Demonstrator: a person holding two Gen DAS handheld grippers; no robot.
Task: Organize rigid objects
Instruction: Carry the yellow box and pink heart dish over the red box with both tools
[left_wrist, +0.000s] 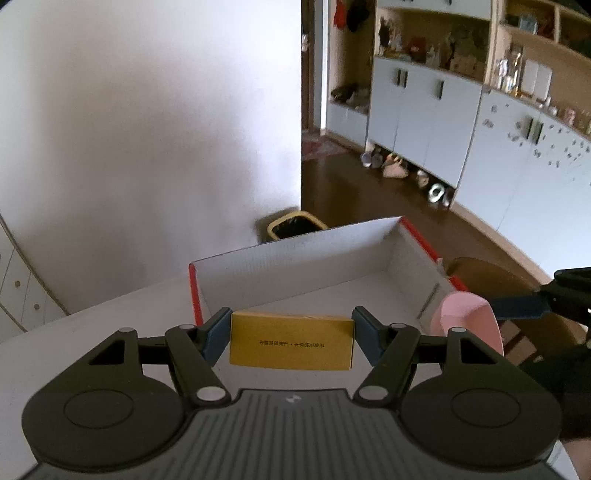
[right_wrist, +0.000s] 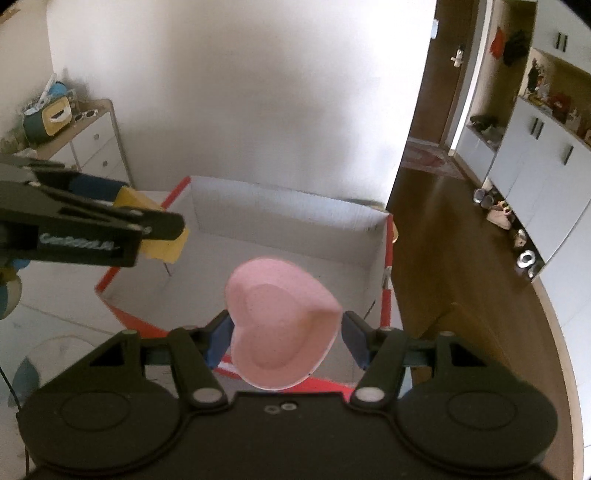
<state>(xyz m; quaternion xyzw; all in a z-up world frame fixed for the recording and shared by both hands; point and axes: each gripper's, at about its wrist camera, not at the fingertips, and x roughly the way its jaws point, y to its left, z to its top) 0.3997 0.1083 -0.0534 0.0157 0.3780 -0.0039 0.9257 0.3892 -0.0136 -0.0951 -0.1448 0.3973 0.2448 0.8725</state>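
Note:
My left gripper is shut on a yellow box with dark print, held over the near edge of an open cardboard box that is white inside with red rims. My right gripper is shut on a pink heart-shaped dish, tilted, above the near side of the same cardboard box. In the left wrist view the pink dish and the right gripper's blue finger show at the right. In the right wrist view the left gripper with the yellow box hangs over the cardboard box's left corner.
The cardboard box stands on a white table near its far edge. A yellow-rimmed bin sits on the brown floor behind it. A wooden chair is at the right. White cabinets line the far wall; a drawer unit stands at the left.

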